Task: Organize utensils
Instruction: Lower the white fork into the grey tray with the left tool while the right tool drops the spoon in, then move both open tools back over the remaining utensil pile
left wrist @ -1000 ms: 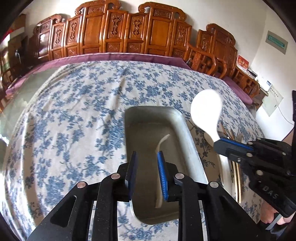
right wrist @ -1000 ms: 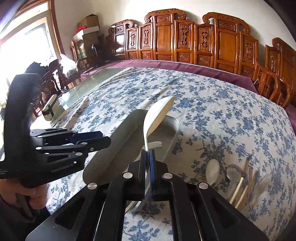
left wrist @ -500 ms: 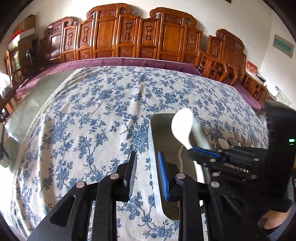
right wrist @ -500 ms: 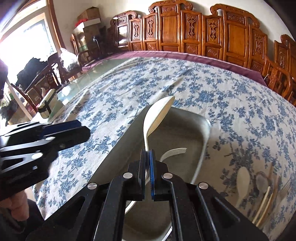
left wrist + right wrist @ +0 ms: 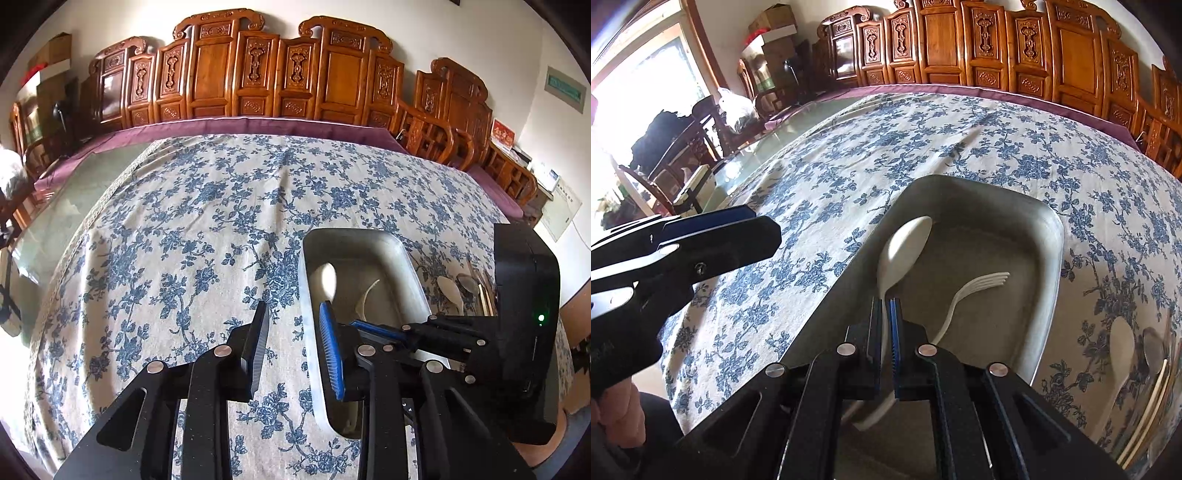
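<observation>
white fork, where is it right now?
The white fork lies inside the metal tray in the right wrist view, just right of the white spoon that the right hand-held gripper holds, tines toward the tray's far right wall.

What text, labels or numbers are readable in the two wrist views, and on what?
Nothing can be read in either view. Candidates:
Green rectangular wall sign: pale lettering, too blurred to read.
Red card with gold print on the side cabinet: too small to read.
White wall panel: dark header line, too small to read.
Cardboard boxes stacked in the corner: no legible print.
</observation>
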